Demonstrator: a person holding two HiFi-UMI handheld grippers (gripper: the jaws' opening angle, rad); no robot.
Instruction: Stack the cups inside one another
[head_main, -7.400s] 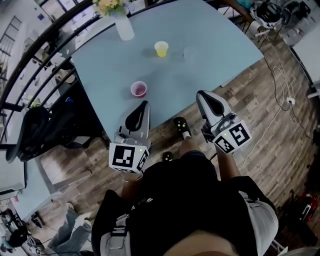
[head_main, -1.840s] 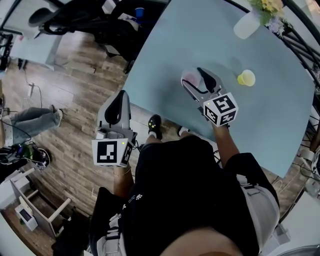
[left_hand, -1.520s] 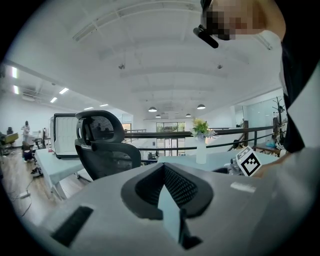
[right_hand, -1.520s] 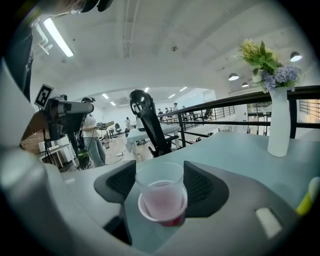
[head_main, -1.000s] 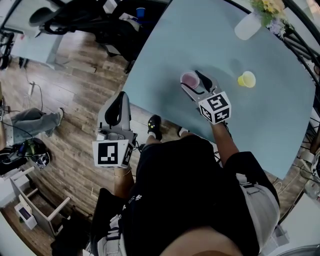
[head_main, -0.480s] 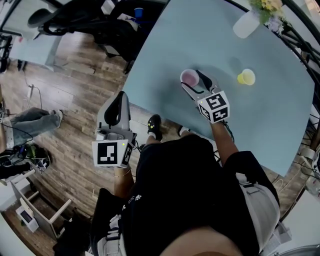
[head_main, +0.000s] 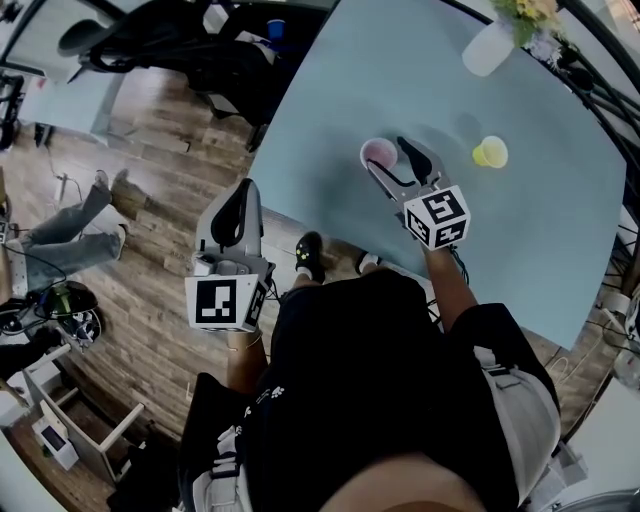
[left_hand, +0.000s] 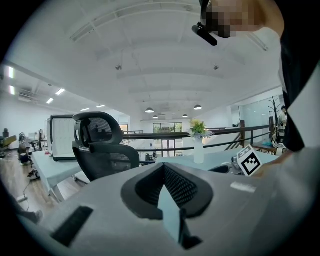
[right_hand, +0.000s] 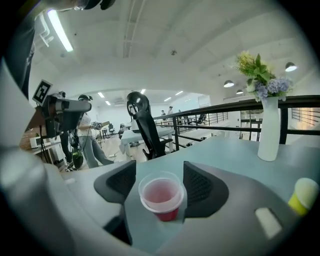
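A pink cup (head_main: 378, 152) stands upright between the two pads of my right gripper (head_main: 386, 156), near the front left edge of the pale blue table (head_main: 380, 70). In the right gripper view the pink cup (right_hand: 161, 195) fills the gap and the pads of the right gripper (right_hand: 160, 184) sit against its rim. A yellow cup (head_main: 489, 152) stands on the table to the right, apart from it; the same yellow cup (right_hand: 304, 195) shows at the right gripper view's right edge. My left gripper (head_main: 240, 195) hangs off the table over the wood floor, jaws together and empty (left_hand: 165, 172).
A white vase with flowers (head_main: 490, 45) stands at the table's far side, past the yellow cup. A black office chair (head_main: 150, 20) is left of the table. A person's legs (head_main: 60, 235) are on the floor at the far left.
My right gripper, still around the pink cup, has risen a little and shifted slightly right. The left gripper has kept still. The person's legs on the floor have moved.
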